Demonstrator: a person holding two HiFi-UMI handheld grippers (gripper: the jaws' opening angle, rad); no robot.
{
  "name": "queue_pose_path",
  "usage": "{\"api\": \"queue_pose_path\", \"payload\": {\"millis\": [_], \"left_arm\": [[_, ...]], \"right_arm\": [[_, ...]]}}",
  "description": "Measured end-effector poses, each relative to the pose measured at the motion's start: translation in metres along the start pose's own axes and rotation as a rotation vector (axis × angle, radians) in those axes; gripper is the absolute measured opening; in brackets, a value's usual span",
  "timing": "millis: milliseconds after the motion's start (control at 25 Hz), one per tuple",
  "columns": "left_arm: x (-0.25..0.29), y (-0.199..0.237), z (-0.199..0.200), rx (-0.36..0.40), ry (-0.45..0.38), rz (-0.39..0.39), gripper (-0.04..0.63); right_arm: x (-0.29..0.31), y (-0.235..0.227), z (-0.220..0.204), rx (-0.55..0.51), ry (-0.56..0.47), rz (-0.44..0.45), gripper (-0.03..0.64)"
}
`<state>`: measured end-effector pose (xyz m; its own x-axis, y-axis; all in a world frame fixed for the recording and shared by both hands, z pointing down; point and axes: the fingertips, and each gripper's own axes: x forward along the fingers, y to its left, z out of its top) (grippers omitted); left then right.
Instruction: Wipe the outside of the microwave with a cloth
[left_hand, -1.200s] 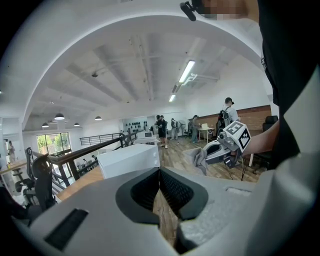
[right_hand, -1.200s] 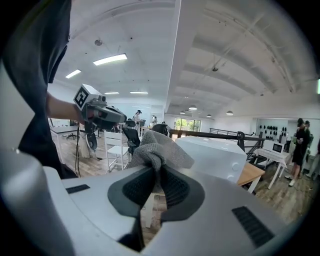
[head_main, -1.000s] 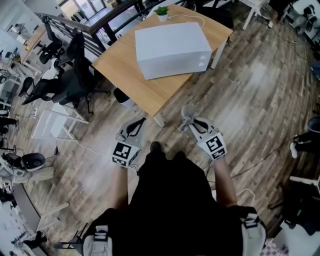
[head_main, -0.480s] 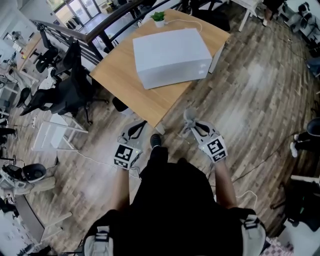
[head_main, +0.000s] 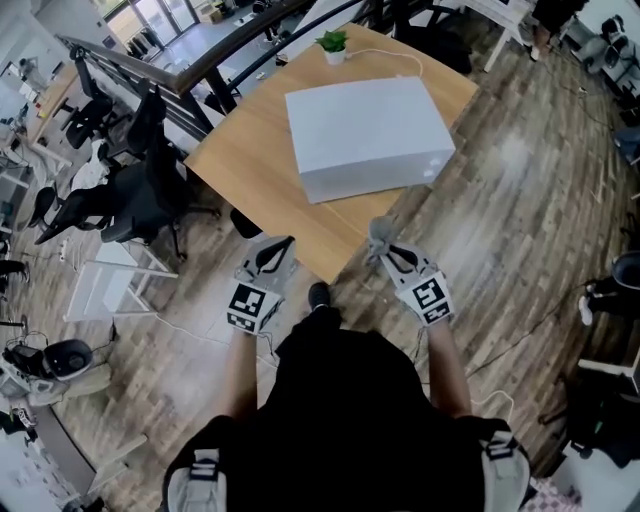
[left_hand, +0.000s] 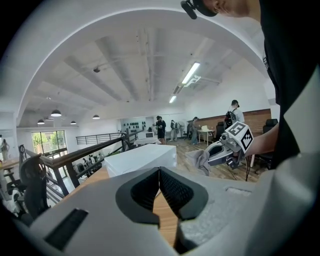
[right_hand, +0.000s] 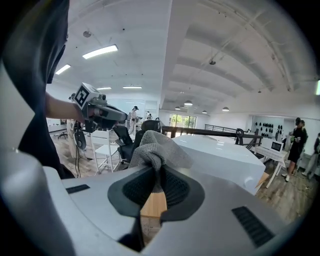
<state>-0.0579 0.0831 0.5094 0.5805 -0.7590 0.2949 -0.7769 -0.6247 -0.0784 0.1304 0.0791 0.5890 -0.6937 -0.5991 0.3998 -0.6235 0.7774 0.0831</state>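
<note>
The white microwave sits on a wooden table, and shows too as the white microwave and white microwave. My right gripper is shut on a grey cloth near the table's near corner, a little short of the microwave. The cloth bunches up out of the closed jaws. My left gripper hangs at the table's near edge, jaws closed with nothing between them. From the left gripper view I see the right gripper with the cloth.
A small potted plant and a white cable sit at the table's far side. Black office chairs and a dark railing stand left of the table. Wood-plank floor lies to the right. People stand far off.
The person has stepped closer to the table; both grippers now reach its near edge. The right gripper keeps hold of the cloth.
</note>
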Motion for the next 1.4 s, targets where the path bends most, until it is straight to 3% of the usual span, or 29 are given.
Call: {"api": "queue_pose_path", "payload": {"millis": [360,640,1000,1240,1400], "left_arm": [[0.026,0.095,-0.02,-0.018,-0.017,-0.019,0.003],[0.047,0.128,-0.014,-0.004,-0.029,-0.081,0.003],[0.062,0.149,-0.039,-0.033,0.019,-0.133,0.003],[0.075,0.164,-0.031,-0.032,0.029,-0.101,0.003],[0.085,0.172,-0.019,-0.042,0.026,-0.052,0.003]], "right_arm": [[0.1,-0.016,0.041,-0.02,0.0,0.003,0.037],[0.148,-0.026,0.061,-0.011,0.027,-0.014,0.037],[0.21,-0.031,0.089,-0.099,0.075,0.016,0.037],[0.24,-0.059,0.102,-0.221,0.159,0.03,0.037],[0.257,-0.071,0.096,-0.239,0.228,0.089,0.037]]}}
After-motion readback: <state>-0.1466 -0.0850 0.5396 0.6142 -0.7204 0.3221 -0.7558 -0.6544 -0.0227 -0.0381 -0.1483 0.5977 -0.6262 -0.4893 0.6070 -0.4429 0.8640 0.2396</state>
